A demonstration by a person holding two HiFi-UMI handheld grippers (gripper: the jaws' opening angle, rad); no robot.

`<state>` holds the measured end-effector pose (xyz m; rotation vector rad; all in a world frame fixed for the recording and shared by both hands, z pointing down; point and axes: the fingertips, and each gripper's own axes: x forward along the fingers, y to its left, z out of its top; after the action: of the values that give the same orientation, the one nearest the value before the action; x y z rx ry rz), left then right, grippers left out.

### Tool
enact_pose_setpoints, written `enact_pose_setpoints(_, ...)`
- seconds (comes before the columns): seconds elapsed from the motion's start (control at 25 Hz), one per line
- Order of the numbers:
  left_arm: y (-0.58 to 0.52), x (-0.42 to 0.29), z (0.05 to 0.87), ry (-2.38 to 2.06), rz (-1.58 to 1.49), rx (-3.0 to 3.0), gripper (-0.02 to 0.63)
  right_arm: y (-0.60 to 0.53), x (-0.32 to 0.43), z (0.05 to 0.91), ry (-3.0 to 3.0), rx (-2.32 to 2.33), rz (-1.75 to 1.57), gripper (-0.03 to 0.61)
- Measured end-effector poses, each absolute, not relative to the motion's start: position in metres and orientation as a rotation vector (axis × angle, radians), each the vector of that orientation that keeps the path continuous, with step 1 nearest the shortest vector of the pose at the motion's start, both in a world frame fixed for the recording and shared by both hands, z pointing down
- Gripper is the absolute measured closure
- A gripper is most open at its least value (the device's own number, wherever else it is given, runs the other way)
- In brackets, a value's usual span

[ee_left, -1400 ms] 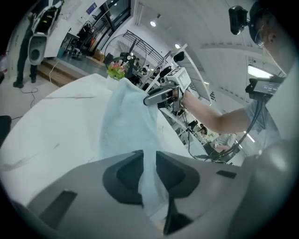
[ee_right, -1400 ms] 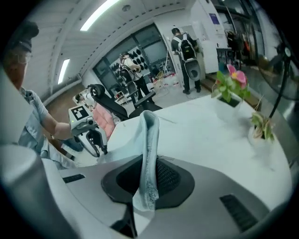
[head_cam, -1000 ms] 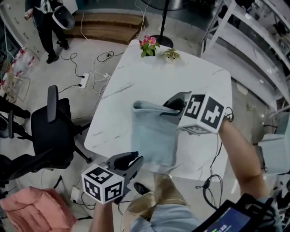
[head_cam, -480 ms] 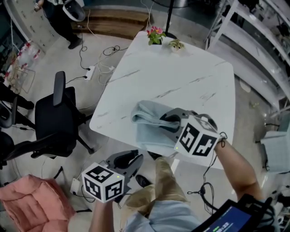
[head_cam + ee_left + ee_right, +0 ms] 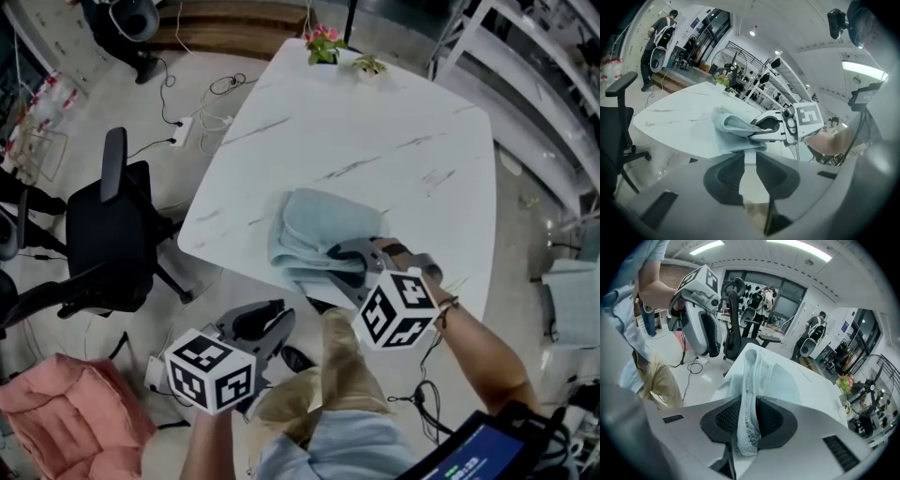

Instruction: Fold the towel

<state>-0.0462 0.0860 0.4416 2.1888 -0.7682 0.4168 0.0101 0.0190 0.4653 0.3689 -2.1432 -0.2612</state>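
- Towel (image 5: 314, 234): pale blue, lying on the near part of the table (image 5: 375, 141), close to the edge on the person's side. It is doubled over on itself. The far side shows a soft rounded fold and the layers sit unevenly, one over the other.
- Judgement: one fold looks laid over but not finished. The shape is a loose heap, not a squared rectangle.
- Right gripper (image 5: 339, 265): at the towel's near side and pointing down into it. In the right gripper view a bunched strip of towel hem stands between the two pads, and both pads bear on it. The jaws have just been opening, so this reads as the start of letting the hem go.
- Left gripper (image 5: 272, 323): held off the table, over the floor beside the person's knee and well apart from the towel. Its jaws stand apart with nothing between them, so it has no part in the fold at present.
- Left to do, as judged: free the hem, line up the edges, press the layers flat, and probably fold once more to make a tidy packet.
- Risk: the towel lies near the table edge, so a pull toward the person could drag it off.
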Motion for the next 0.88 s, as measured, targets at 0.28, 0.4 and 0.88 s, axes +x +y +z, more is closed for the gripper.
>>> enact_pose_setpoints(0.28,0.082,-0.041,0.452,-0.759,0.421,2.188,0.534,0.037,0.001,0.487,-2.151,0.307,-0.304,0.429)
enact_pose_setpoints(0.4,0.082,-0.037,0.45,-0.747,0.413,2.195,0.534,0.052,-0.005,0.464,-2.237,0.248,-0.238,0.356)
enact_pose_setpoints(0.88,0.079,-0.034,0.449,-0.751,0.412,2.196,0.537,0.019,0.002,0.467,-2.25,0.251,0.237,0.405)
